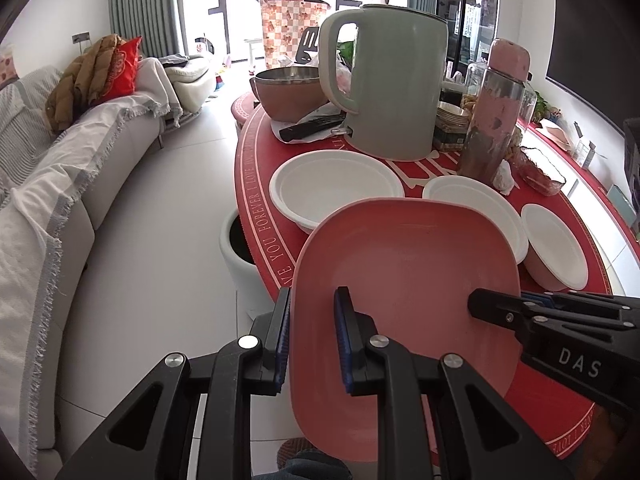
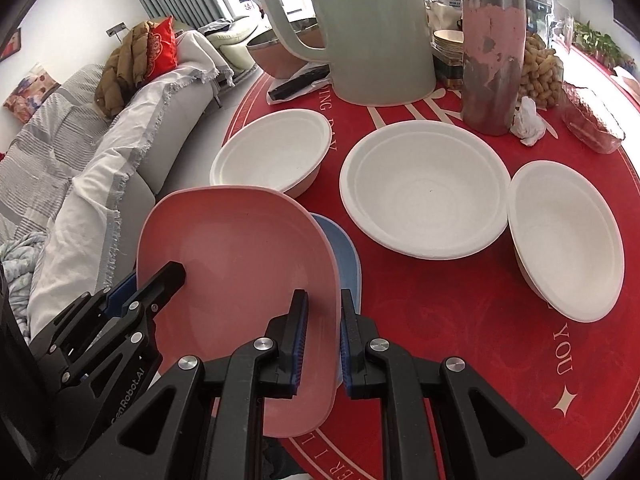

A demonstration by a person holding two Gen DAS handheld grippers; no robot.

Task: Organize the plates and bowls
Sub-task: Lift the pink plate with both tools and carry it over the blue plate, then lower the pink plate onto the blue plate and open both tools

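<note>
A: What carries it all?

B: A round desk point(image 2: 460, 320) under a red cloth with cream lettering, with a grey sofa point(image 1: 80, 184) off to its left across the white floor.

A: And the tallest thing on it?

B: A pale green kettle point(image 1: 396, 80) at the far side, with a worn pink flask point(image 1: 496, 116) just to its right and a copper-coloured metal bowl point(image 1: 292, 88) to its left.

A: The plates and bowls?

B: Three white bowls in a row across the middle: the left bowl point(image 2: 272, 152), the middle bowl point(image 2: 424, 188) and the right bowl point(image 2: 564, 236), the last two touching at the rims. Nearer, at the left edge of the desk, a pink plate point(image 2: 236, 264) is held tilted over a blue plate point(image 2: 344, 256), which peeks out at its right.

A: And the tongs?

B: Both are clamped on the pink plate. The left tongs point(image 1: 310, 340) pinch its left rim, the right tongs point(image 2: 323, 340) its right rim, pads tight against it.
</note>
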